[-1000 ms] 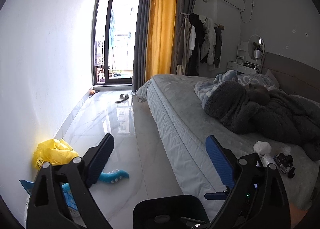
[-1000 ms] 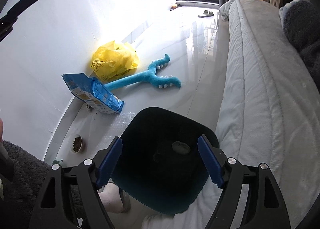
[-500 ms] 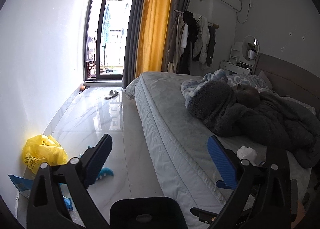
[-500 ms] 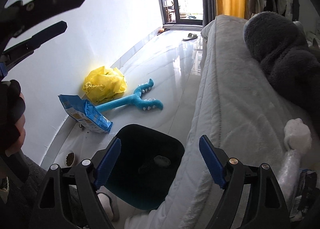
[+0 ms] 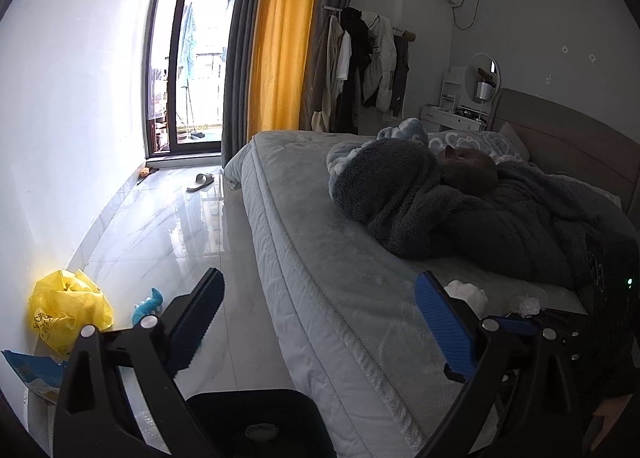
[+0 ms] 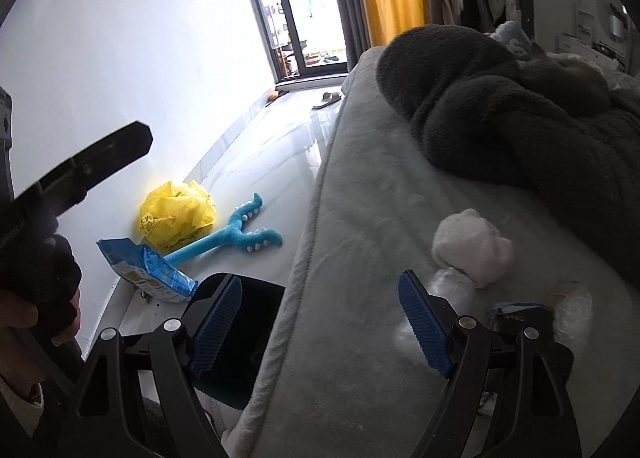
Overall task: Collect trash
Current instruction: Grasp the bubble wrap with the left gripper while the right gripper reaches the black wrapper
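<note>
Status: nothing collected yet. L gripper (image 5: 318, 320) and R gripper (image 6: 320, 322): jaws wide open, both empty. White wad (image 6: 472, 252) and plastic wrap (image 6: 450, 290) lie near bed (image 6: 352, 258) edge. Bin (image 6: 240, 338) on floor beside bed. Yellow bag (image 6: 176, 214), blue packet (image 6: 146, 270) remain by wall.

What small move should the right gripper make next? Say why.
Probably ease the right gripper forward and right to the white wad on the bed: its jaws are open and empty, and the wad lies just beyond its right finger.
</note>
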Demonstrator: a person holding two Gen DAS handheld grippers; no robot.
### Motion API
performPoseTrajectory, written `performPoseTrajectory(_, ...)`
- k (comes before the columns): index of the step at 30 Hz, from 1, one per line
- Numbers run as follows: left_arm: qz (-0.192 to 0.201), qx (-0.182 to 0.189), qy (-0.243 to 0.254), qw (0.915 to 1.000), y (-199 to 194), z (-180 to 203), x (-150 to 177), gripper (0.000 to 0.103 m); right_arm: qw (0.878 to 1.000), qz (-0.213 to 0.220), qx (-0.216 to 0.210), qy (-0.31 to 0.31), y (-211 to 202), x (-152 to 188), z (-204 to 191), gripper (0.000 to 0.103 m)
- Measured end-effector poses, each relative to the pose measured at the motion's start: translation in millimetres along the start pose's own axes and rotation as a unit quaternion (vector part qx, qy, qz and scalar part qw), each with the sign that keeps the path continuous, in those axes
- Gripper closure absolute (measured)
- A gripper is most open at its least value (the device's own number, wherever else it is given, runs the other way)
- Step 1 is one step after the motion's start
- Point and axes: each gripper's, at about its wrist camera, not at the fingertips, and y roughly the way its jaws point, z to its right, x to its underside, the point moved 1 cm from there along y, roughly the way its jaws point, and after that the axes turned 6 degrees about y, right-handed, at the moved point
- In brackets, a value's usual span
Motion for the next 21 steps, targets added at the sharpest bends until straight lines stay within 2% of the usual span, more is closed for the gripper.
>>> performPoseTrajectory(9, -0.026, 0.035, -0.006, 0.999, 22, 37, 8, 0.006, 0.995, 0.036, 0.025, 0.085, -39, 9, 67, 0.021)
performPoseTrajectory(16, -0.046, 0.06, 0.007, 0.9971, 34, 67, 16, 0.006, 0.991, 0.039, 0.035, 0.125, -52, 23, 100, 0.021)
performPoseTrajectory(21, -0.077, 0.089, 0.015, 0.993, 49, 87, 26, 0.006, 0.987, 0.037, 0.039, 0.15, -58, 31, 121, 0.021)
